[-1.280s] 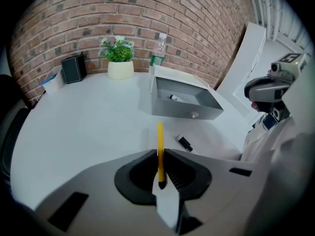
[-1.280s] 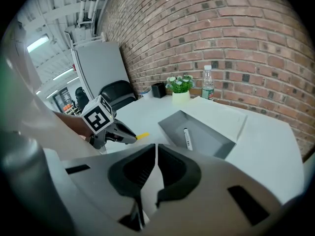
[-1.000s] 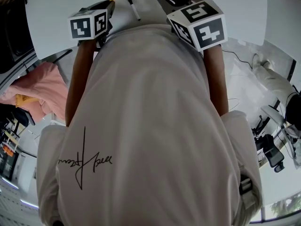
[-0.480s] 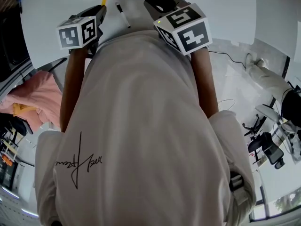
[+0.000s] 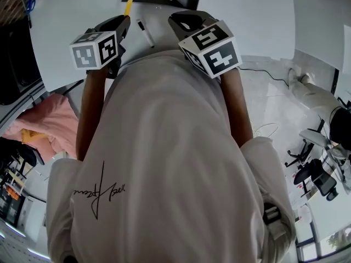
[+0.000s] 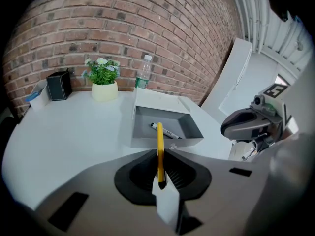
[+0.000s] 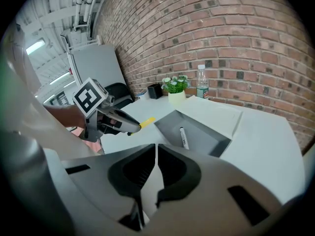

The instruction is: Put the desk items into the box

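Your left gripper [image 6: 161, 152] has its jaws closed tight on a yellow pencil [image 6: 160, 134]. The pencil sticks forward out of the jaws and points at the box [image 6: 142, 142]. It is over the table [image 6: 64, 127], with its far end at about the box's near wall; you can't tell whether it has crossed over the wall.

The box is grey and open-topped, with a white flap folded back behind it. One marker [image 6: 164, 131] lies on its floor.

Your right gripper [image 7: 155, 149] has its jaws pressed together with nothing between them. It is held beside the left one and aimed at the same box.

In the head view both grippers are out in front of your chest at the table edge. The box is just beyond them at the top of that view. A second marker [image 5: 144, 32] lies on the table between the two grippers, outside the box and near its front.

At the back of the table are a plant [image 6: 103, 80] in a pale pot, a bottle [image 6: 142, 75] and a black holder [image 6: 59, 85]. All three are by the brick wall [image 6: 147, 23] and well apart from the box.

Your white shirt [image 5: 170, 163] fills most of the head view, and a pink cloth [image 5: 46, 116] shows low at the left.
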`<state>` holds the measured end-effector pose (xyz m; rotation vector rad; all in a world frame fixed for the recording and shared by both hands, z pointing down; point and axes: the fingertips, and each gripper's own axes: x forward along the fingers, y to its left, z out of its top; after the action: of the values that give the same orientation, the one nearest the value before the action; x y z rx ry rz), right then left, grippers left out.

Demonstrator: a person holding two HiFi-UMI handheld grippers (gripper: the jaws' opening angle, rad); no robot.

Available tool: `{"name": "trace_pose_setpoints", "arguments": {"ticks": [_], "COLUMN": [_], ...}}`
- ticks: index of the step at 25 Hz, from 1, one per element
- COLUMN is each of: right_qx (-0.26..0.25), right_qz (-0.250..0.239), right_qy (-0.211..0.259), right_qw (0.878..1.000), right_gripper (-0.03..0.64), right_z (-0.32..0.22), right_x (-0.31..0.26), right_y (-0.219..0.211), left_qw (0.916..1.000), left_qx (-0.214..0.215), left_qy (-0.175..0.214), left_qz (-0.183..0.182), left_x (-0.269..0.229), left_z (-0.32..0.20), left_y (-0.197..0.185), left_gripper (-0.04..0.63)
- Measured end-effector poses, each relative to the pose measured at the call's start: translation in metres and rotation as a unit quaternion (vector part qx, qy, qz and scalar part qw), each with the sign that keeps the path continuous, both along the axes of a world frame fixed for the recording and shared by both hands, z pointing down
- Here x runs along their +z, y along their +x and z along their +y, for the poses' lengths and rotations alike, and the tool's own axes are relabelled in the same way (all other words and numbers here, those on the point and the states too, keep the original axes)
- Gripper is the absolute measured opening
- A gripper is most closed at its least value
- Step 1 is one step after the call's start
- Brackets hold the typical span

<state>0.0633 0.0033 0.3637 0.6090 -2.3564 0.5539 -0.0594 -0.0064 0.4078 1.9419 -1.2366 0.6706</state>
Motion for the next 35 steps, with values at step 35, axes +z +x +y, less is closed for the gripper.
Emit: {"name": "trace_pose_setpoints", "arguments": {"ticks": [35], "right_qx": [0.05], "right_qz": [-0.017], "right_qy": [-0.017], "right_qw": [0.998], "right_gripper": [0.037], "right_z": [-0.008], "right_x": [0.001], "right_y": [0.005], "left_qw": [0.9963], "left_qx": [0.083], "left_qy": [0.008], "left_qz": [-0.019], "left_x": [-0.016], "left_z": [-0.059], "left_y": [0.02], "left_gripper": [0.049]}}
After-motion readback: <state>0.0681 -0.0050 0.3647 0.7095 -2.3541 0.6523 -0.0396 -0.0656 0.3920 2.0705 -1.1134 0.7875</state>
